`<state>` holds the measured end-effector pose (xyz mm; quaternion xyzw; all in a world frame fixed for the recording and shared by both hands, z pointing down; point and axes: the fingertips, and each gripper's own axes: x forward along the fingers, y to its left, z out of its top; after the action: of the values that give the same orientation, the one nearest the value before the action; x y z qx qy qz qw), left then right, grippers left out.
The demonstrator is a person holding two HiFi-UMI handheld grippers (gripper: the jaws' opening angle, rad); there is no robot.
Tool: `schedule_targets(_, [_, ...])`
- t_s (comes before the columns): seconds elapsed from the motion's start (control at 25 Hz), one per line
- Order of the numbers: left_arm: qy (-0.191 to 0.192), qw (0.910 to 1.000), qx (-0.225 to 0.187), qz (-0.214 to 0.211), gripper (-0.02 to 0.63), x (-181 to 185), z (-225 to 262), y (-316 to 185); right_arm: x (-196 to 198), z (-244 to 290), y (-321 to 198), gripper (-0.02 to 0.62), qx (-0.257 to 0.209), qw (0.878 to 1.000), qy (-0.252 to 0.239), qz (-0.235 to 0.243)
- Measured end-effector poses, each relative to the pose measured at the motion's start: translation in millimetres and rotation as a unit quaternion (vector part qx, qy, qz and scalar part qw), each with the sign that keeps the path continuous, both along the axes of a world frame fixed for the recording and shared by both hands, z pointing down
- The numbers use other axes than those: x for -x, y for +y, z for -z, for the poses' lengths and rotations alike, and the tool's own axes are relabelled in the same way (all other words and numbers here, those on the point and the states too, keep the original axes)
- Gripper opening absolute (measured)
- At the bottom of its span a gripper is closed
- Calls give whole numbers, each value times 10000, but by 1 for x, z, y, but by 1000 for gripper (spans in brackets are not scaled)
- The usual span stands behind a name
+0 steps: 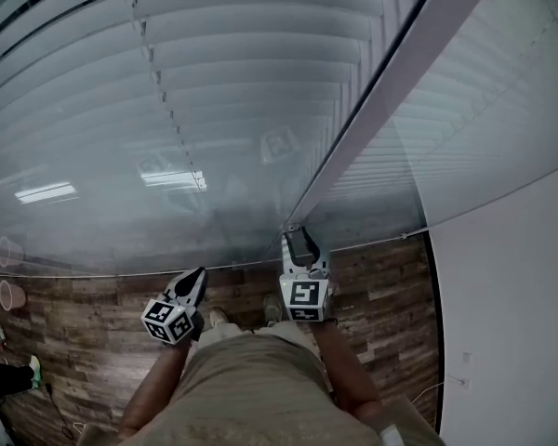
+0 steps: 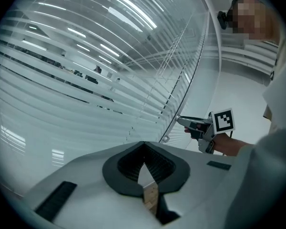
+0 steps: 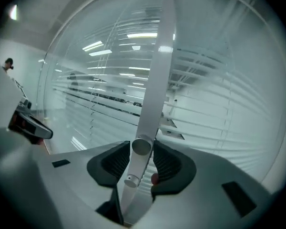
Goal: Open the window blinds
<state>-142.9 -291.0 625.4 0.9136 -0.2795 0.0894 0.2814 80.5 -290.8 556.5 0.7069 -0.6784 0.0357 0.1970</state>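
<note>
White horizontal blinds [image 1: 260,63] hang behind a glass wall, and a pale upright frame bar [image 1: 391,91] splits them. Low on that bar [image 3: 157,70] a silver round knob [image 3: 141,147] sticks out, with a smaller stud [image 3: 129,179] under it. My right gripper [image 1: 298,238] is at the foot of the bar. In the right gripper view its jaws [image 3: 142,157] stand open on either side of the knob, with slim gaps at the pads. My left gripper [image 1: 197,279] hangs lower left, away from the glass, shut and empty [image 2: 143,148]. Dark gaps between some slats [image 2: 76,94] show a room beyond.
A wood-look floor [image 1: 93,342] runs along the foot of the glass. A plain white wall [image 1: 511,295] meets the glass on the right. Pale cups [image 1: 11,295] sit at the far left. From the left gripper view, the right gripper [image 2: 181,121] reaches to the bar.
</note>
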Motion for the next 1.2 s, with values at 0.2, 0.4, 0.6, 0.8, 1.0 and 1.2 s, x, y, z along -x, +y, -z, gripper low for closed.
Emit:
schedule_targets(0.2, [48, 10000, -47, 71, 14, 2, 4, -6, -4, 3, -3, 124, -73, 9974, -704, -136])
schedule_targets(0.4, [54, 9999, -41, 114, 14, 7, 2, -11, -13, -1, -4, 124, -109, 9410, -3368, -312])
schedule_targets(0.6, [15, 9999, 39, 93, 14, 10, -4, -6, -12, -6, 0, 124, -51, 8956, -4437, -321])
schedule_targets(0.8, [68, 9999, -28, 72, 14, 2, 1, -12, -17, -3, -6, 124, -63, 8286, -5595, -151])
schedule_targets(1.0, [48, 10000, -20, 63, 14, -6, -2, -8, -18, -4, -6, 124, -48, 8124, -5831, -14])
schedule_targets(1.2, [48, 9999, 13, 134, 14, -4, -3, 3, 2, 1, 16, 175, -287, 8694, -4920, 360])
